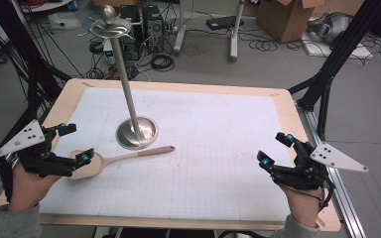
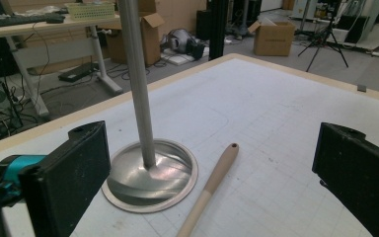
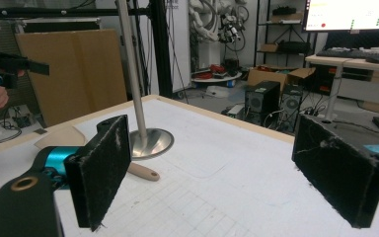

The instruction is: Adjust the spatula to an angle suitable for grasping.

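A wooden spatula [image 1: 124, 157] lies flat on the white grid mat, blade to the left, handle end near the metal stand's round base [image 1: 136, 133]. My left gripper [image 1: 77, 144] hovers at the table's left side just over the blade, open with nothing between its fingers. In the left gripper view the spatula handle [image 2: 216, 175] and the stand base [image 2: 150, 175] lie ahead of the open left gripper [image 2: 209, 148]. My right gripper [image 1: 274, 148] is open and empty near the right front. The right gripper view has the right gripper [image 3: 217, 143] facing the stand [image 3: 150, 140] and spatula [image 3: 143, 172].
The stand's pole [image 1: 126, 79] rises tall to a small dish at its top [image 1: 110, 27]. The wooden table rim [image 1: 287, 106] frames the mat. Black frame posts [image 1: 327, 74] stand at the right; cables, boxes and desk legs crowd the floor behind.
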A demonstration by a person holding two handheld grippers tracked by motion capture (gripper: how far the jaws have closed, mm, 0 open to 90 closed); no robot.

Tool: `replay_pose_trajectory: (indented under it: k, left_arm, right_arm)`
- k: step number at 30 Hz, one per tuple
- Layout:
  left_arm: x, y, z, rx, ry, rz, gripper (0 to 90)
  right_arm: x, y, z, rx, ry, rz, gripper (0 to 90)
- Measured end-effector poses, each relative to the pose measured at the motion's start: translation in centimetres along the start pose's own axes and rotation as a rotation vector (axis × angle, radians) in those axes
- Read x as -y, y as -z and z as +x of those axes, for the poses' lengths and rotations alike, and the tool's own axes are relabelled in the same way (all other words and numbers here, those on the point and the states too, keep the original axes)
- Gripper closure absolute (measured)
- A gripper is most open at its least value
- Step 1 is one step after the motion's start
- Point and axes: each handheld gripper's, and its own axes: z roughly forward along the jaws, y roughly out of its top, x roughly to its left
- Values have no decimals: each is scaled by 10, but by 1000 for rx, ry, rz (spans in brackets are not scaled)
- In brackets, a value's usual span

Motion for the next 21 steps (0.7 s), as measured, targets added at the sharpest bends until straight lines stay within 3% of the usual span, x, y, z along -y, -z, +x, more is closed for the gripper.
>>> replay_pose_trajectory:
  k: [7,16,21]
  left_arm:
    - [3,-3,6,10,22,-2,17]
    - [8,-10,10,54,42,-4,17]
    - [12,-16,11,48,44,14,17]
  right_arm:
    - [2,1,-3,6,-11,-3,143]
    - [1,4,-3,4,-7,-9,143]
    - [3,4,-4,5,-20,-8,143]
